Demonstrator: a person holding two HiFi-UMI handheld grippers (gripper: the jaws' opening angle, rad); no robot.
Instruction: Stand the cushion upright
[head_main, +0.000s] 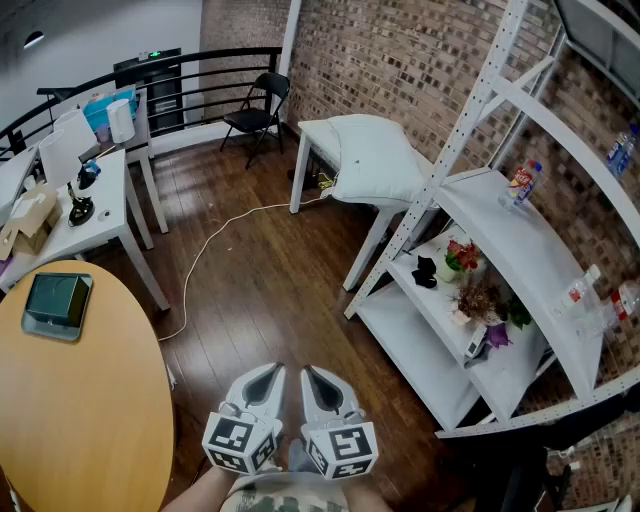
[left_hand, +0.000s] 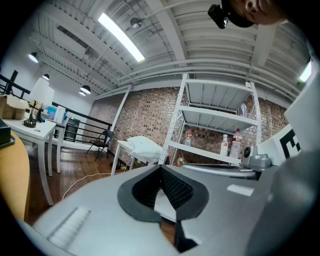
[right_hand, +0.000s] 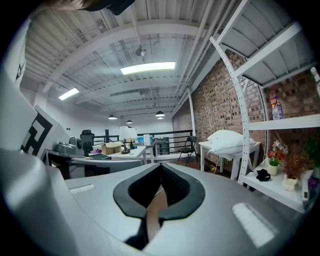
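A white cushion (head_main: 375, 160) lies flat on a small white table (head_main: 315, 131) by the brick wall, far ahead of me. It also shows in the left gripper view as the cushion (left_hand: 144, 145) and in the right gripper view as the cushion (right_hand: 227, 140). My left gripper (head_main: 268, 373) and right gripper (head_main: 315, 377) hang side by side low over the wood floor, close to my body. Both are shut with nothing between their jaws, and both are far from the cushion.
A white metal shelf rack (head_main: 500, 290) with bottles, flowers and small items stands at the right. A round wooden table (head_main: 80, 400) with a dark box is at the left. White desks (head_main: 90, 215), a folding chair (head_main: 255, 110) and a floor cable (head_main: 215, 245) lie further off.
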